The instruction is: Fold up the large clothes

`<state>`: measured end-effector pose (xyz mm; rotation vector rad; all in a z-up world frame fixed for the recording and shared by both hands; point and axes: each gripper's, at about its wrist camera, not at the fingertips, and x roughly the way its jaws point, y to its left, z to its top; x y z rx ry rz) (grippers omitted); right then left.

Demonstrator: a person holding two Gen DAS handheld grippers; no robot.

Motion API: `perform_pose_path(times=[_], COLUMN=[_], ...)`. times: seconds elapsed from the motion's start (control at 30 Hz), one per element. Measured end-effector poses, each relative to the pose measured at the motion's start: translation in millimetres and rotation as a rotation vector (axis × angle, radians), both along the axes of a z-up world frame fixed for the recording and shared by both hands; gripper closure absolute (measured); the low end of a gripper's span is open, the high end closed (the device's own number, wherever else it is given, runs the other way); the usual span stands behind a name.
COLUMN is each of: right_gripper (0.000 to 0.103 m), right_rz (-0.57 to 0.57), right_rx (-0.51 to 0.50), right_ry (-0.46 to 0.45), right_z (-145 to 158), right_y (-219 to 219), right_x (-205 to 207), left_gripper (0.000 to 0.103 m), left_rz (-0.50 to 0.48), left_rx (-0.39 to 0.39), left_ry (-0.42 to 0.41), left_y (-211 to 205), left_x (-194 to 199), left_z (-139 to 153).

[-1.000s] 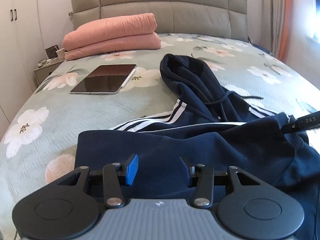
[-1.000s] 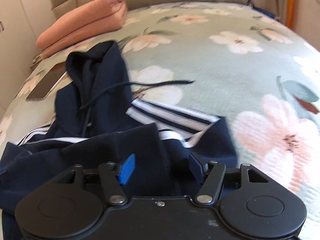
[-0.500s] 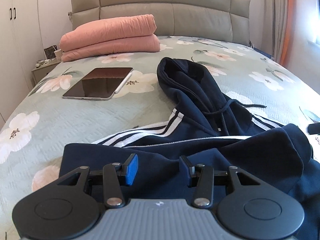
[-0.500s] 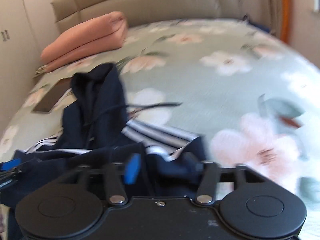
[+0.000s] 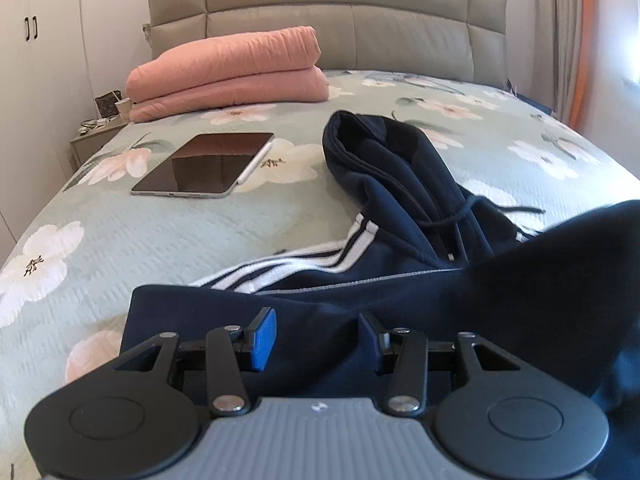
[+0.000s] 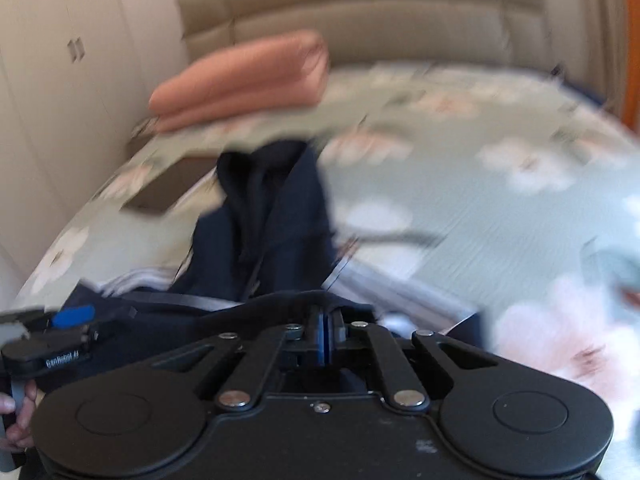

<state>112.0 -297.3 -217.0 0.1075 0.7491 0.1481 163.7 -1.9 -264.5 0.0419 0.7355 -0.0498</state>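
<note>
A navy hoodie [image 5: 400, 184] with white sleeve stripes [image 5: 304, 264] lies crumpled on the floral bed, hood toward the headboard. My left gripper [image 5: 316, 340] is open, its blue pads over the hoodie's near hem, not gripping it. My right gripper [image 6: 325, 334] is shut on the hoodie's near edge [image 6: 280, 304] and lifts it; the raised fabric shows at the right of the left wrist view [image 5: 560, 280]. The right wrist view is motion-blurred. The left gripper also shows in it at the far left [image 6: 68, 320].
A tablet [image 5: 204, 164] lies on the bed left of the hood. A folded pink blanket [image 5: 228, 68] sits by the grey headboard [image 5: 320, 12]. A nightstand [image 5: 92, 136] and wardrobe stand at the left. Curtains hang at the right.
My right gripper has closed on the hoodie's edge and raised it, swinging left. The lifted fabric now rises at the right of the left wrist view. The left gripper stays open.
</note>
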Motion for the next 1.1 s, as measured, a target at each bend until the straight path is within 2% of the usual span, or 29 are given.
perform_pose_path(times=[0.03,0.1,0.13,0.23,0.27,0.3,0.37,0.4,0.43,0.57,0.6,0.67,0.73,0.8,0.83,0.9,1.0,1.1], right_gripper=[0.102,0.102,0.101,0.100,0.100,0.099,0.087,0.064,0.057,0.057,0.057,0.059,0.083,0.095,0.097,0.099,0.097,0.095], right_rz=[-0.037,-0.088,-0.105,-0.099,-0.088,-0.079,-0.066,-0.074,-0.089,-0.069,-0.043,0.020,0.073,0.075,0.070,0.033,-0.008,0.013], right_rx=[-0.008,-0.085,-0.112,-0.112,-0.133,-0.160,-0.226,-0.248,-0.267,-0.249,-0.228,-0.212,-0.268,-0.346,-0.337,-0.343,-0.397,-0.353], right_ry=[-0.006,0.014,0.056,0.246,0.279,0.243,0.238,0.231,0.202,0.066,0.065,0.118,0.184,0.271,0.241,0.239,0.205,0.209], right_z=[3.7,-4.9,-18.3,-80.2,-97.1,-99.0,-88.2,-80.4,-69.9,-28.7,-28.0,-41.3,-69.4,-100.0,-100.4,-87.8,-60.2,-38.8], right_y=[-9.0,-17.7,-20.6,-26.1,-24.5,-21.8,-14.9,-14.6,-14.3,-5.8,1.0,20.0,38.9,43.5,40.1,34.1,30.3,32.4], right_x=[-4.2,-7.4,-4.6,8.8,10.7,5.7,2.1,-1.1,-6.7,-28.6,-26.1,-18.5,-14.1,-16.0,-22.9,-31.8,-52.4,-87.6], left_gripper=[0.055,0.055,0.055,0.055,0.056,0.055,0.055,0.055,0.055,0.054,0.053,0.055,0.069,0.072,0.073,0.073,0.072,0.066], left_rz=[-0.001,-0.004,-0.001,0.017,0.016,0.013,0.009,0.018,0.030,0.054,0.057,0.102,0.141,0.124,0.113,0.106,0.106,0.078], left_rx=[-0.006,0.000,0.013,0.052,0.054,0.059,0.054,0.039,0.014,-0.072,-0.082,-0.110,-0.163,-0.170,-0.158,-0.139,-0.151,-0.183], left_ry=[-0.002,-0.002,0.004,0.022,0.014,0.016,0.017,0.017,0.014,-0.002,0.014,0.099,0.129,0.117,0.119,0.118,0.120,0.135], left_y=[-0.3,-2.7,-4.3,-6.7,-7.2,-7.8,-5.0,-0.5,5.3,23.1,25.5,34.9,49.8,58.1,60.2,64.1,70.3,71.5], left_x=[2.5,8.4,11.9,20.3,18.9,17.9,12.9,9.4,5.0,-17.1,-19.6,-21.2,-26.7,-32.8,-35.2,-42.7,-59.3,-85.3], left_z=[-1.1,-8.7,-16.0,-39.5,-39.3,-37.0,-30.8,-26.0,-19.7,3.9,4.0,-8.9,-21.3,-16.7,-13.0,-5.9,10.4,28.6])
